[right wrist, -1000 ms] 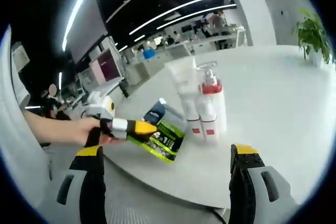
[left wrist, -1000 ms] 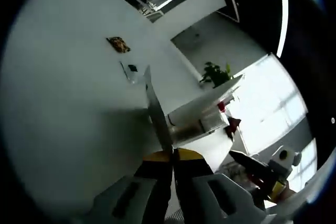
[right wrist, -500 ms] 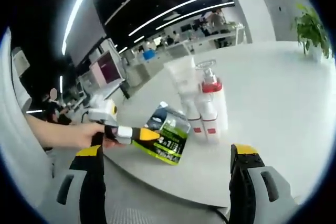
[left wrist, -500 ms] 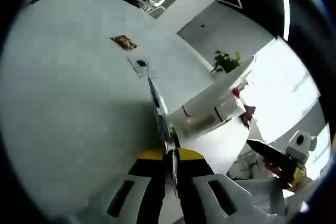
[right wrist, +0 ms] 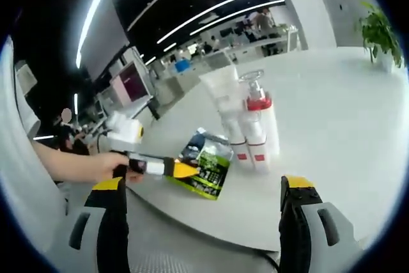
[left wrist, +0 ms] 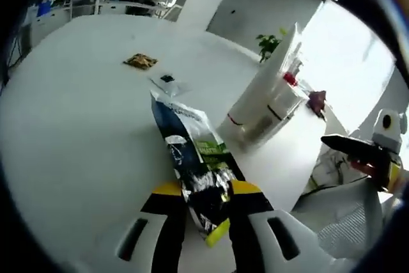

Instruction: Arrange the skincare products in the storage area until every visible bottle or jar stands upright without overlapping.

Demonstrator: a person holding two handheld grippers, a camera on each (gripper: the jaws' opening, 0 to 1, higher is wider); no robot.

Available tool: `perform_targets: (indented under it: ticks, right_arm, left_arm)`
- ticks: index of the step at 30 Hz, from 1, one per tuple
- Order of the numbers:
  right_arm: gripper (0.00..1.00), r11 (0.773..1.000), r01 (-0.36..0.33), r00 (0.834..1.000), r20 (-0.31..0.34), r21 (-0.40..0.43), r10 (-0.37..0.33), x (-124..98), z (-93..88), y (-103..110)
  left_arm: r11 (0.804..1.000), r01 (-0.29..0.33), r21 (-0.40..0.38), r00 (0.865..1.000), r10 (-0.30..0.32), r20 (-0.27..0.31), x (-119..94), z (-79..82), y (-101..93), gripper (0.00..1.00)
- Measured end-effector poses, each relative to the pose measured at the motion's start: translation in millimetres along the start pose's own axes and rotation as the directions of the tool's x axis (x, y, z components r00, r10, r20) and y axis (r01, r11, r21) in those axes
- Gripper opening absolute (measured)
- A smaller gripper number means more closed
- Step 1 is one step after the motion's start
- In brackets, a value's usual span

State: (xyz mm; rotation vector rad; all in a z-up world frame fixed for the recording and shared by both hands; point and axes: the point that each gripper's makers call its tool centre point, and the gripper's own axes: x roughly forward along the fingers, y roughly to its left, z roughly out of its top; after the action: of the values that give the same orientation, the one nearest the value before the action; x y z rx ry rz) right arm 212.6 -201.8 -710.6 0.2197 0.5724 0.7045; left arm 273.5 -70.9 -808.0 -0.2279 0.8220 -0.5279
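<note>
You're looking at a white table under everything. The pouch is showing dark blue at the top with white lettering, bright green across the middle, black and silvery crinkle lower down, and a yellow-green bottom corner. In the right gripper view the pouch is reading green and black with a blue top. The pump bottle is showing white with a red collar and a small red label; the tube is white with red marks. Your left gripper is wearing black jaws with yellow tips. The right gripper is matching: black jaws, yellow tips, grey bodies. The snack packet far off is looking yellow-brown.
</note>
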Motion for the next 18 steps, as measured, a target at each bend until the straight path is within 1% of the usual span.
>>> perform_targets:
  ticks: [3,5,8,10,14,18]
  right_arm:
    - [0.99,1.0,-0.002,1.0,0.0,0.0,0.002,-0.2,0.5,1.1]
    - [0.99,1.0,-0.002,1.0,-0.004,0.001,0.002,-0.5,0.4,1.8]
    - [0.99,1.0,-0.001,1.0,-0.003,0.003,0.001,-0.7,0.6,1.6]
    - [0.99,1.0,-0.001,1.0,-0.002,0.006,0.001,-0.9,0.5,1.2]
    - [0.98,1.0,-0.002,1.0,-0.005,0.005,0.002,-1.0,0.2,2.1]
    - [0.98,1.0,-0.003,1.0,-0.004,0.009,0.003,-1.4,0.3,2.0]
  left_arm:
    - [0.998,-0.019,0.058,1.0,0.02,-0.01,0.4,-0.5,-2.0,0.23]
    - [0.996,-0.03,0.083,0.999,0.031,-0.017,0.1,-1.3,1.5,0.24]
    - [0.995,-0.034,0.089,0.999,0.036,-0.023,-0.4,-2.4,2.0,0.24]
    - [0.993,-0.041,0.108,0.999,0.044,-0.027,0.3,-3.4,0.6,0.25]
    - [0.989,-0.059,0.136,0.997,0.065,-0.037,0.6,-5.4,5.8,0.26]
    - [0.987,-0.076,0.142,0.996,0.082,-0.039,0.3,-7.0,6.3,0.26]
